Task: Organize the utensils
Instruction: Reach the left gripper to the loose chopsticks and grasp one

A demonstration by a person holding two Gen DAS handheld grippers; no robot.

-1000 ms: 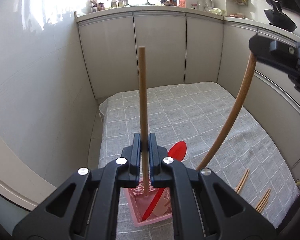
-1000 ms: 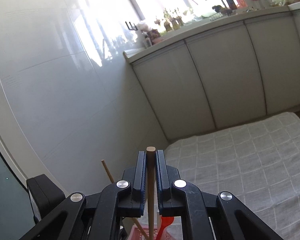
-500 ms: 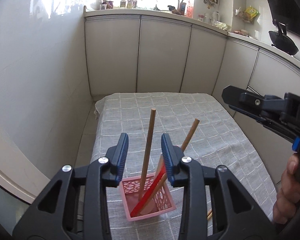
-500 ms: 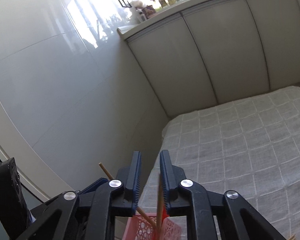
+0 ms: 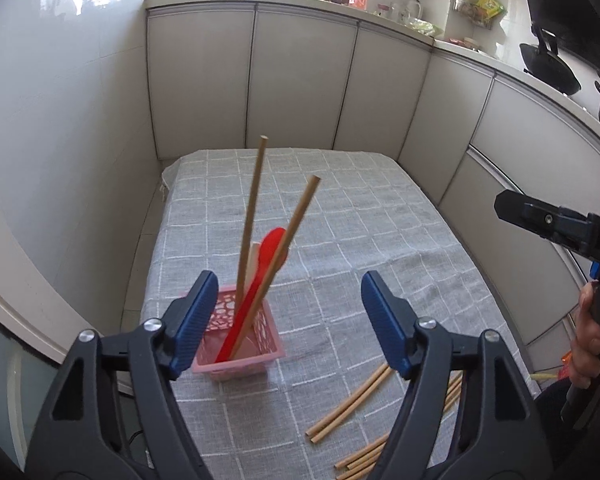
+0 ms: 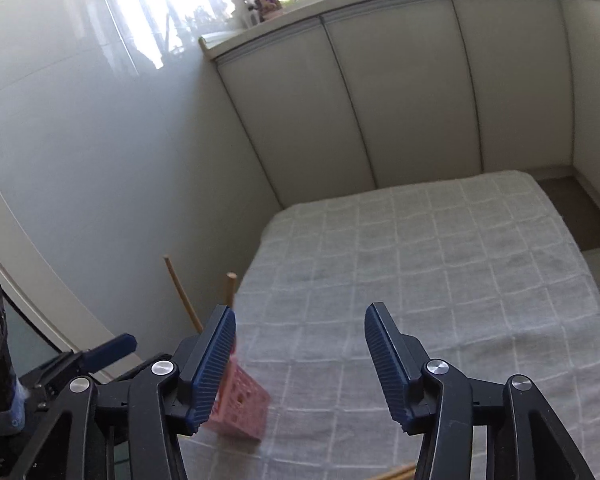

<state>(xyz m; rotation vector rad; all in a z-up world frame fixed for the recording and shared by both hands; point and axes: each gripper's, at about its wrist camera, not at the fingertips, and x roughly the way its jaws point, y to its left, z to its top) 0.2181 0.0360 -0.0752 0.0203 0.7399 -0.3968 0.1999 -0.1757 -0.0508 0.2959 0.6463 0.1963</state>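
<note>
Room: kitchen corner, pale cabinet fronts, sunlit sill behind.
Desk point(image 5: 380, 216): covered by a grey checked cloth.
Left claw point(image 5: 286, 322): jaws spread wide, holding nothing, poised above the cloth's near end.
Right claw point(image 6: 300, 360): jaws equally wide, empty.
Pink basket point(image 5: 256, 356): stands on the cloth just below-left of the left claw; it holds two wooden sticks point(image 5: 252, 208) leaning upright and a red spoon point(image 5: 272, 248).
Loose sticks point(image 5: 352, 404): lie flat on the cloth to the right of the basket, under the left claw's right finger, long axes running diagonally away.
Judgement: left claw appears nearer; a descent with jaws set across a stick's axis seems needed.
</note>
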